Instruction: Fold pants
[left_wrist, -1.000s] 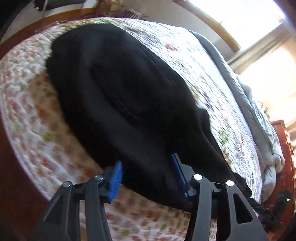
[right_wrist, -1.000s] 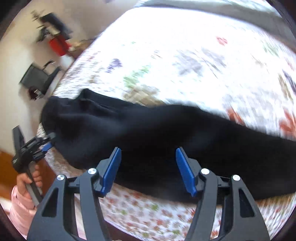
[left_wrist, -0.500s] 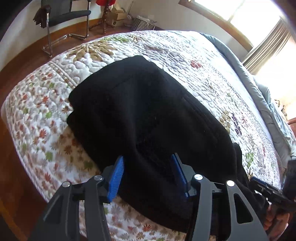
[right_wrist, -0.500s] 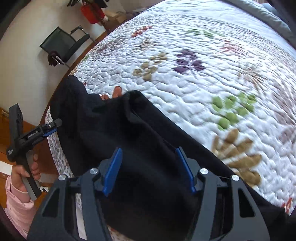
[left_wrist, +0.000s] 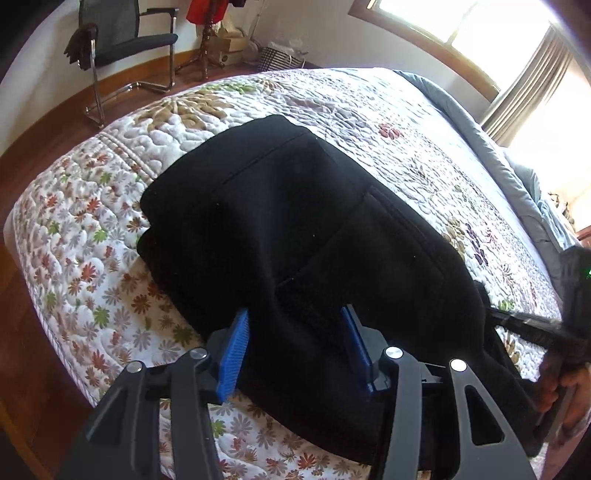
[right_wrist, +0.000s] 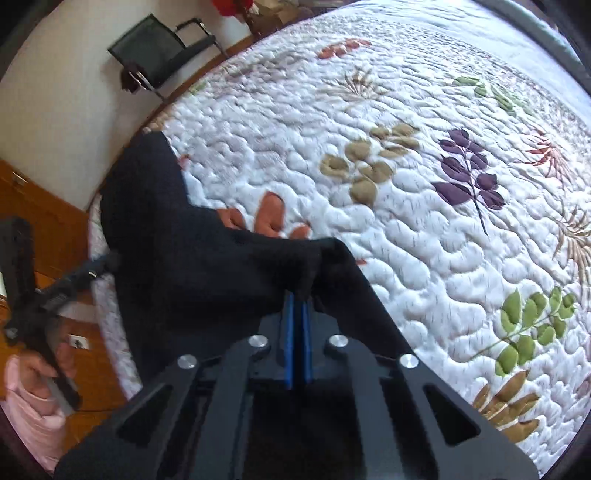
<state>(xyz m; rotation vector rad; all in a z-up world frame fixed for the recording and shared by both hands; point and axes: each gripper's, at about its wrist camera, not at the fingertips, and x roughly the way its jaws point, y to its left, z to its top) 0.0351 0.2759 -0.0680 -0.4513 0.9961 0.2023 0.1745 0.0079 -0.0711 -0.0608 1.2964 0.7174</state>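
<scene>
Black pants (left_wrist: 288, 229) lie folded in a thick pile near the foot corner of a bed with a floral quilt (left_wrist: 388, 110). My left gripper (left_wrist: 295, 332) is open, its blue pads either side of the pile's near edge. My right gripper (right_wrist: 297, 295) is shut on a fold of the black pants (right_wrist: 207, 266) and holds it just above the quilt (right_wrist: 424, 177). The left gripper also shows in the right wrist view (right_wrist: 99, 267) at the pile's far edge. The right gripper shows blurred at the right of the left wrist view (left_wrist: 524, 321).
A black office chair (left_wrist: 122, 44) stands on the wood floor beyond the bed's corner. A coat stand with red clothing (left_wrist: 207, 22) and a basket (left_wrist: 280, 57) stand by the wall. A grey duvet (left_wrist: 517, 173) runs along the bed's far side under a bright window.
My right gripper has shut on a fold of the pants; it was open half a second ago. The pants have gone from stretched out to a compact pile. My left gripper stays open.
</scene>
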